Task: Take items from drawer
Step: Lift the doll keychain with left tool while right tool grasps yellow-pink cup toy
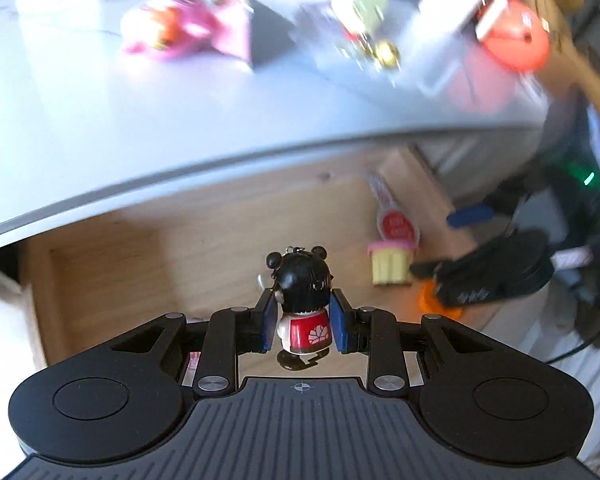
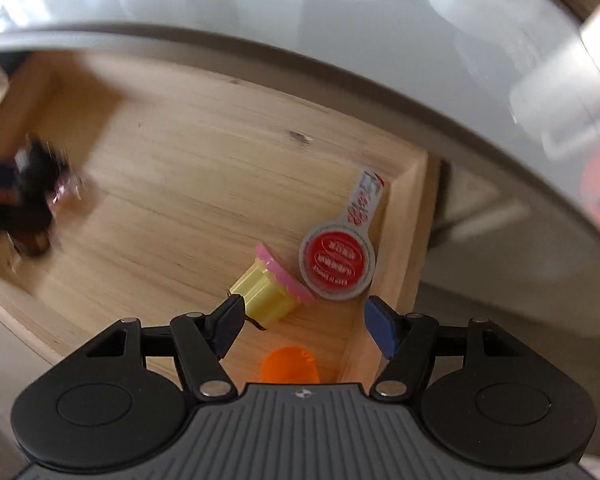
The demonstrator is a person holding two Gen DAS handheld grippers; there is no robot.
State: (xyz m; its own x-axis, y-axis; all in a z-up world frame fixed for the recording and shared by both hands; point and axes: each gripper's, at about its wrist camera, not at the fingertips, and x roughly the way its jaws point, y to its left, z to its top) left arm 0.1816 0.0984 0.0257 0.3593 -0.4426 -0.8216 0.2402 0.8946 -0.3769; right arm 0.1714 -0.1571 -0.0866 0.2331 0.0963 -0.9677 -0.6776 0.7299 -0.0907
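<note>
Left gripper (image 1: 304, 320): blue pads clamped on either side of a small figurine keychain (image 1: 303, 300) with black hair in two buns, red-and-white body and dark feet; figurine upright between the fingers, lifted clear of the drawer floor.

Right gripper (image 2: 304, 322): jaws standing apart, nothing pressed between them; left fingertip just beside the base of the toy cupcake, right fingertip over the drawer's side wall.

Wooden drawer (image 2: 204, 168): pulled out below the edge of a pale grey tabletop (image 1: 100, 120); light wood floor with a raised rim.

Items in the drawer, all near its right wall:
- Toy cupcake (image 2: 272, 286), yellow ribbed cup with pink top, lying on its side.
- Round sealed portion cup (image 2: 336, 264), red lid with a grey rim and long pull tab, touching the cupcake's pink top.
- Orange plastic piece (image 2: 290, 366), partly hidden behind the right gripper's body.

Tabletop items, blurred: pink toy (image 1: 180, 28), orange-red round object (image 1: 516, 40), yellow-gold object (image 1: 374, 12).
</note>
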